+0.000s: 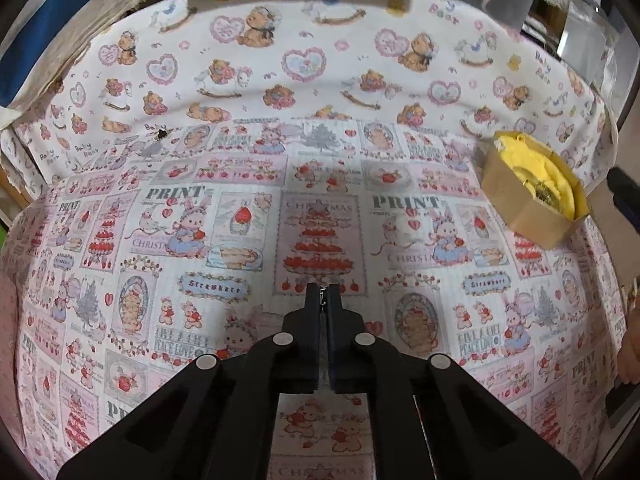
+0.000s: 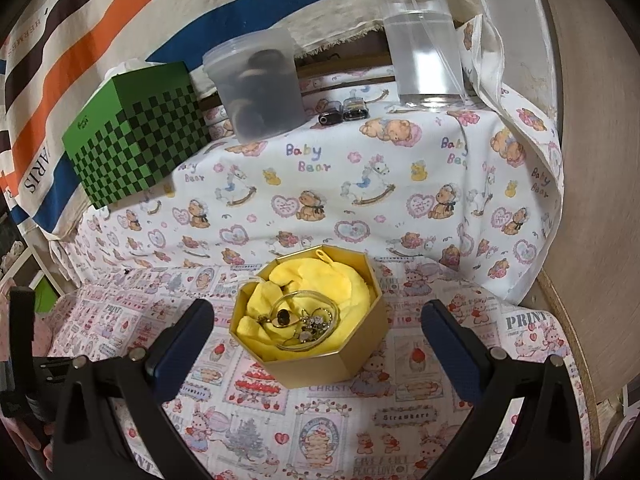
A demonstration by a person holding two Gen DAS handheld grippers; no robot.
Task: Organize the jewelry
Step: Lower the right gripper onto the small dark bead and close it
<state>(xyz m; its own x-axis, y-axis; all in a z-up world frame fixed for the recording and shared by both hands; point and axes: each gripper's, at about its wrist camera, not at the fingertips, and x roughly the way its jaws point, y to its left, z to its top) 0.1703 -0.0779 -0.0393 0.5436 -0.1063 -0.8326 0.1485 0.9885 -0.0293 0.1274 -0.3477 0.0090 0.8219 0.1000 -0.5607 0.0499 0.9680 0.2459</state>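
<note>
Left black two-finger gripper point(image 1: 323, 294) pinched together on a thin silvery chain-like piece point(image 1: 321, 293) at the fingertips, low over the pink Christmas-print cloth point(image 1: 224, 240), with wide bare cloth ahead and to both sides. Right black gripper with blue pads point(image 2: 318, 334) spread wide, flanking but not touching the gold hexagonal cardboard box point(image 2: 320, 364), open-topped, lined with yellow plush point(image 2: 320, 280), holding a tangle of rings and bracelets point(image 2: 306, 322). Beyond the box's far edge, open bear-print white cloth point(image 2: 360, 160), then green chequered box point(image 2: 136, 140), frosted plastic tub point(image 2: 260, 84), clear bottle point(image 2: 424, 40) crowding the back edge; wooden wall point(image 2: 592, 200) close at right.
</note>
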